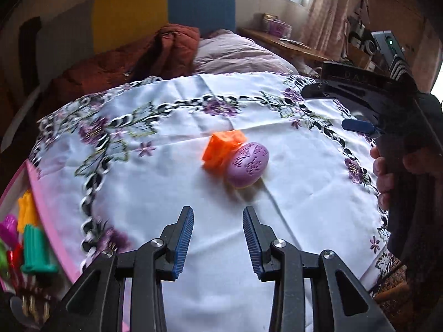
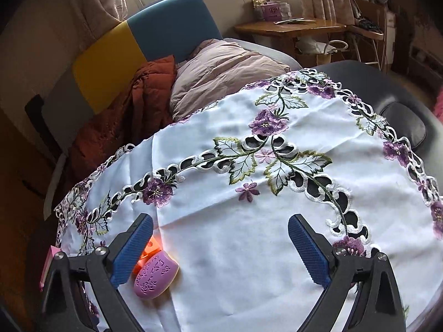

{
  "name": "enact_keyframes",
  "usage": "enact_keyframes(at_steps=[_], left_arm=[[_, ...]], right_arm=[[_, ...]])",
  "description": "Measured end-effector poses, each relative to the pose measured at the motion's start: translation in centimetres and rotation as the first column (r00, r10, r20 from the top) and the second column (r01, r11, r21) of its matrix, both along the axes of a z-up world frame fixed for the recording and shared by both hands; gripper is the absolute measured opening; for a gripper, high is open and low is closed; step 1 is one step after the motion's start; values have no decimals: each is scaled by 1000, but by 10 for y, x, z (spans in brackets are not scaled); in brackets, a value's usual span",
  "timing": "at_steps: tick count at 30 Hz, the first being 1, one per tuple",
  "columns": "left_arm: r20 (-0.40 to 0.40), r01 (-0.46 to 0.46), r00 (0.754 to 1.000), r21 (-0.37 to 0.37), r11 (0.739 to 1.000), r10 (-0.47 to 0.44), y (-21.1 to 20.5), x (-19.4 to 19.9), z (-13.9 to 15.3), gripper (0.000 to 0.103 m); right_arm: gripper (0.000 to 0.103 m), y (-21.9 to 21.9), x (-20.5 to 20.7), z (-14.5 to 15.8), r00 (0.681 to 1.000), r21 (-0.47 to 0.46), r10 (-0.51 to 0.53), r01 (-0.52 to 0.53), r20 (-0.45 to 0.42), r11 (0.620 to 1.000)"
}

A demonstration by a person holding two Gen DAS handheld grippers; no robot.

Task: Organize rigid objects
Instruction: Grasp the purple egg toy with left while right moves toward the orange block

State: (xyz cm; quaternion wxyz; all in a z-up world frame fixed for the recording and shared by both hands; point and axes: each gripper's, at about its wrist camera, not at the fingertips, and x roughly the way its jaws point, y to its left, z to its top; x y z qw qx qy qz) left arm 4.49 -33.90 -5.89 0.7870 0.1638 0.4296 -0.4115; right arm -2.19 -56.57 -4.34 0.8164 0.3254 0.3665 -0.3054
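Observation:
A purple egg-shaped object (image 1: 248, 165) with a cut-out pattern lies on the white embroidered tablecloth (image 1: 171, 182), touching an orange block (image 1: 221, 149) just behind it. My left gripper (image 1: 218, 215) is open and empty, a short way in front of them. In the right wrist view the purple egg (image 2: 155, 279) and the orange block (image 2: 148, 250) sit low left, partly hidden behind the left fingertip (image 2: 133, 251). My right gripper (image 2: 220, 224) is wide open and empty above the cloth; it also shows in the left wrist view (image 1: 357, 124) at the right edge.
A pink-rimmed tray (image 1: 41, 207) at the left edge of the table holds several colourful plastic pieces, among them a green one (image 1: 34, 251) and a yellow one (image 1: 26, 210). Behind the table is a bed with a pink pillow (image 2: 221, 69) and a rust blanket (image 2: 133, 116).

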Motion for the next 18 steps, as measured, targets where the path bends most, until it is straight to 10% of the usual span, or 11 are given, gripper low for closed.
enact_keyframes(at_steps=[18], left_arm=[[-6, 194, 981, 81, 978, -195, -92, 23, -37, 45]], right_arm=[[101, 0, 2, 0, 999, 52, 16, -18, 37, 998]])
